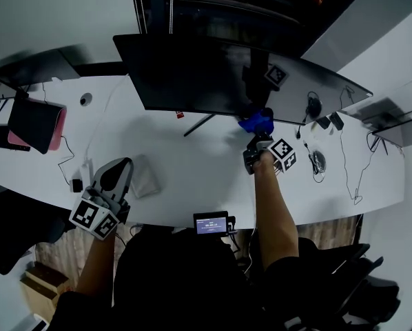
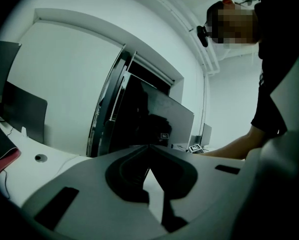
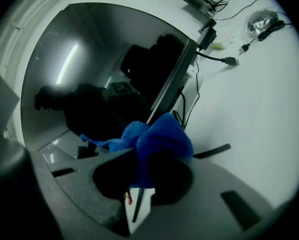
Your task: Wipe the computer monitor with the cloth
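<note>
Blue cloth (image 3: 159, 139) clamped between right gripper (image 1: 260, 147) fingers, monitor (image 1: 192, 74) just beyond tips. Wiping step likely; next: press, sweep sideways. Left gripper (image 1: 116, 174) fingers together, empty.

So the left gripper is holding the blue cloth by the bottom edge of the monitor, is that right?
Not quite. It is the right gripper that is shut on the blue cloth by the bottom edge of the monitor, as the right gripper view shows. The left gripper holds nothing.
</note>
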The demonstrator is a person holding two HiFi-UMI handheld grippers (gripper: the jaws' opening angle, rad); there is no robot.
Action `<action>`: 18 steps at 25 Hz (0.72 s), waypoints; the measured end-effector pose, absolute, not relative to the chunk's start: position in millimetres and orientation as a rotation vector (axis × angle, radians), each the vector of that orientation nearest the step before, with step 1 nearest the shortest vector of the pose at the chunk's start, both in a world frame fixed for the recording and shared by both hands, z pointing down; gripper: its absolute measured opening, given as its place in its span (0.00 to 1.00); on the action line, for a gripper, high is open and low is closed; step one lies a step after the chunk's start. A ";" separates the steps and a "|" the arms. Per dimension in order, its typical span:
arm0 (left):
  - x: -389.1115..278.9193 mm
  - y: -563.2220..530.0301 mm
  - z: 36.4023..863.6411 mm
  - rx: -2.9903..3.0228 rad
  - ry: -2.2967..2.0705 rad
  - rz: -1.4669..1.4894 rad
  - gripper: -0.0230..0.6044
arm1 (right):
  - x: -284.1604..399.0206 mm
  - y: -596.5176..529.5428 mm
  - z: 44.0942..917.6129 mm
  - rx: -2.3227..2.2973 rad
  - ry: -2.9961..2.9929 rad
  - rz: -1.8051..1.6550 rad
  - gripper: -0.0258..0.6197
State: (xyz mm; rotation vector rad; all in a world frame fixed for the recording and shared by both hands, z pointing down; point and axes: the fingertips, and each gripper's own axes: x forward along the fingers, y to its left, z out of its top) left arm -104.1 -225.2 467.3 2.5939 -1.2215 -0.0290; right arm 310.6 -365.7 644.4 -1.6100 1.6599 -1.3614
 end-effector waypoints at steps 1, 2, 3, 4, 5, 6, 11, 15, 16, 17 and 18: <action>-110.7 -227.3 467.5 2.592 -1.224 -0.035 0.03 | 305.3 -367.0 644.1 -1.613 1.663 -1.358 0.14; -115.5 -229.1 467.2 2.591 -1.225 -0.040 0.03 | 301.2 -367.9 643.8 -1.615 1.666 -1.356 0.14; -118.5 -230.5 466.5 2.590 -1.225 -0.045 0.03 | 298.2 -368.1 643.7 -1.617 1.668 -1.355 0.14; -120.7 -231.6 465.5 2.591 -1.225 -0.049 0.03 | 295.6 -367.9 643.5 -1.617 1.668 -1.356 0.14; -123.2 -232.7 464.6 2.592 -1.223 -0.053 0.03 | 292.6 -367.7 643.3 -1.617 1.666 -1.356 0.14; -126.5 -234.0 464.0 2.594 -1.221 -0.055 0.03 | 288.8 -367.8 643.4 -1.617 1.664 -1.356 0.14; -146.4 -240.1 466.0 2.604 -1.197 -0.062 0.03 | 265.0 -370.9 644.1 -1.620 1.667 -1.342 0.14; -158.1 -243.7 470.0 2.605 -1.177 -0.063 0.03 | 244.1 -372.8 644.0 -1.607 1.672 -1.342 0.14; -160.9 -244.7 470.2 2.606 -1.173 -0.066 0.03 | 238.9 -373.0 643.9 -1.604 1.672 -1.343 0.14; -163.9 -245.6 470.1 2.607 -1.170 -0.068 0.03 | 233.7 -373.5 643.8 -1.602 1.672 -1.344 0.14; -167.0 -246.3 469.8 2.609 -1.165 -0.071 0.03 | 228.1 -374.2 643.7 -1.599 1.674 -1.344 0.14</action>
